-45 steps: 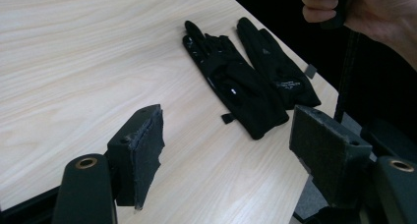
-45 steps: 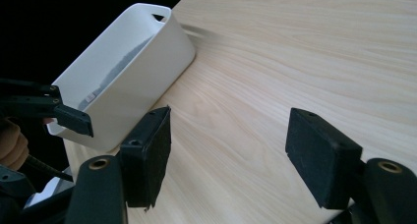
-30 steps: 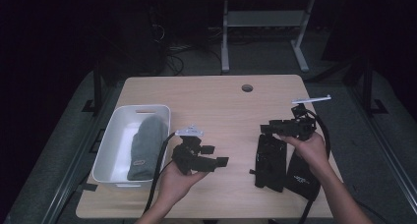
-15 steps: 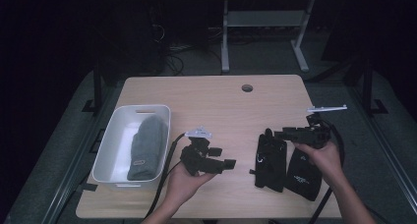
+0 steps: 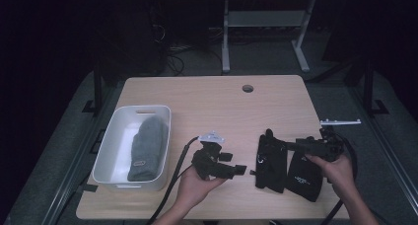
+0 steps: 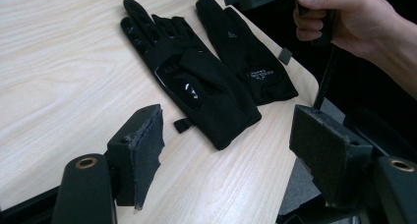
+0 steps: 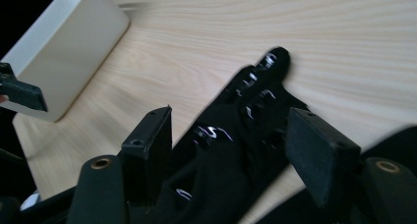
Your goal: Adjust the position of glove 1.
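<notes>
While the white tub (image 5: 129,156) sits at the table's (image 5: 207,101) left edge with a single grey mitten (image 5: 146,148) lying lengthwise inside it, two black gloves lie flat on the bare wood at the right, well apart from the tub. The left black glove (image 5: 270,161) lies palm up with glossy grip marks showing, and the right black glove (image 5: 304,174) rests just beside it, the two touching along their edges. The left gripper (image 5: 235,170), held over the wood between tub and gloves, points toward the gloves with its jaws spread and nothing between them. The right gripper (image 5: 276,146) hovers over the fingers of the left black glove, jaws likewise spread wide above the fabric and not pressing on it. Compared with a second ago, the right gripper has dropped lower and drawn in over the gloves, and the left gripper has slid a little toward them; tub, mitten and gloves lie as before.
</notes>
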{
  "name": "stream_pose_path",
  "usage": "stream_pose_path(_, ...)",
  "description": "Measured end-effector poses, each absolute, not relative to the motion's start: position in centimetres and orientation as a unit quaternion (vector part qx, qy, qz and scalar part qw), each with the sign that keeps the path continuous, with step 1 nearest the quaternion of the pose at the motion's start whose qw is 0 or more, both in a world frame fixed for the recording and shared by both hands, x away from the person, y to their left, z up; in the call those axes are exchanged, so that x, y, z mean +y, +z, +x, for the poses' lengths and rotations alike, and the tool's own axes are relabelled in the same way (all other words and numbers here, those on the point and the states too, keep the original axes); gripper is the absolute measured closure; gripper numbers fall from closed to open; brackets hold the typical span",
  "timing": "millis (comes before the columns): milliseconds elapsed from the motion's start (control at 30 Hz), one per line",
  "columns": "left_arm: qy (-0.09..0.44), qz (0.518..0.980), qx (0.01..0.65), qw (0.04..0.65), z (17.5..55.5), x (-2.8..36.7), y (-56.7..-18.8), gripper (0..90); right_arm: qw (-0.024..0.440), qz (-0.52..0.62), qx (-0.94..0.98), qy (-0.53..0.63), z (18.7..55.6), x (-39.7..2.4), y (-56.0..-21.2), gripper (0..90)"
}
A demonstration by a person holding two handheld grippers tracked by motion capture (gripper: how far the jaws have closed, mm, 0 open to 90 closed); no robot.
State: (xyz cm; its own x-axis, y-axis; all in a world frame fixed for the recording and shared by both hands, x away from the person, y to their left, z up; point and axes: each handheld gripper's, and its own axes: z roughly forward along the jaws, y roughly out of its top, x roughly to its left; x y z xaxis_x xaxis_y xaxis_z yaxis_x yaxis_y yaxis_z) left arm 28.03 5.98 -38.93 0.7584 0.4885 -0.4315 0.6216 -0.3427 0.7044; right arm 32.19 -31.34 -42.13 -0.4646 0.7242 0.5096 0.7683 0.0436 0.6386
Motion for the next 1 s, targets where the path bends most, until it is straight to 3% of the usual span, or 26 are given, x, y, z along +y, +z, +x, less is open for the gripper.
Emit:
stream_pose_path(433,-0.079,0.820,0.334,0.459,27.9,5.0,-39.5,28.3,0.008,-0.536,-0.723,-0.436,30.3,-34.0,-44.1,36.9)
stream_pose_path(1000,-0.086,0.822,0.328,0.456,27.8,4.3,-40.1,27.9,-0.060,-0.523,-0.771,-0.359,28.7,-34.3,-45.6,39.7)
